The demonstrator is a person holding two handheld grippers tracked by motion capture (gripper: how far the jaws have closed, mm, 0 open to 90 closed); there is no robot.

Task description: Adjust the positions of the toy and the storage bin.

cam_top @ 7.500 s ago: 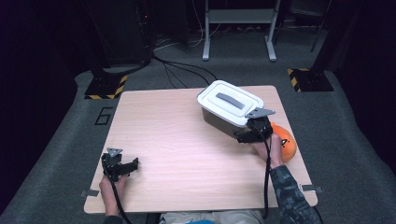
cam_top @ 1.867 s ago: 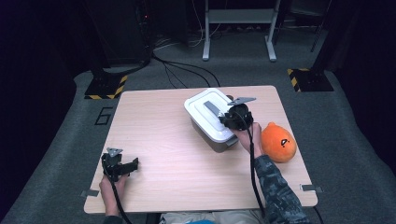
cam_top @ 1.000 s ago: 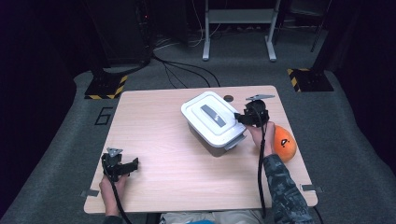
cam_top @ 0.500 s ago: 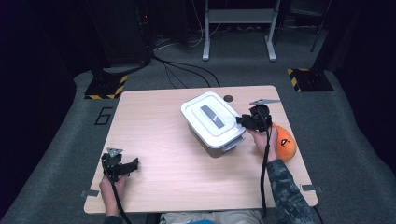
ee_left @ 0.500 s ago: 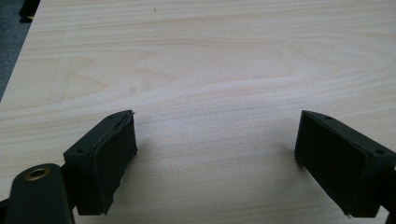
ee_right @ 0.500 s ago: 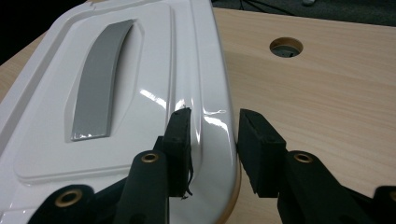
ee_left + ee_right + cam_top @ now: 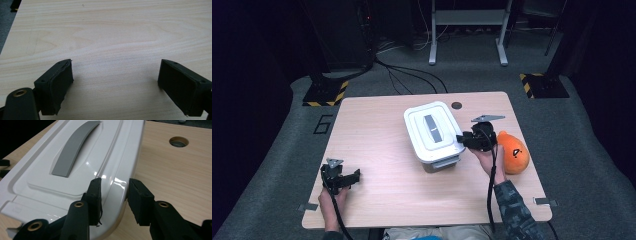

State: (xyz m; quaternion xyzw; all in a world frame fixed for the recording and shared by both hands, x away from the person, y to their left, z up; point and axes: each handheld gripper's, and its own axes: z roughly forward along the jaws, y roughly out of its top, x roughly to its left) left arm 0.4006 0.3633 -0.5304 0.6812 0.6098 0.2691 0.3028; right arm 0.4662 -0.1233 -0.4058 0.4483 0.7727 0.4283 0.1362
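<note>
A white plastic box with a grey handle strip on its lid stands near the middle of the wooden table. My right gripper is at the box's right side. In the right gripper view its jaws are closed on the lid's raised rim, one on top and one outside. My left gripper rests low at the table's front left, far from the box. In the left gripper view it is open, with only bare wood between its jaws.
An orange plush toy lies just right of my right hand, near the table's right edge. A round cable hole sits behind the box, also seen in the right gripper view. Dark floor, cables and stand legs surround the table.
The box has slid left from the table's right side toward the middle, with my right gripper on its rim. The orange toy now lies uncovered. The left gripper has not moved.
</note>
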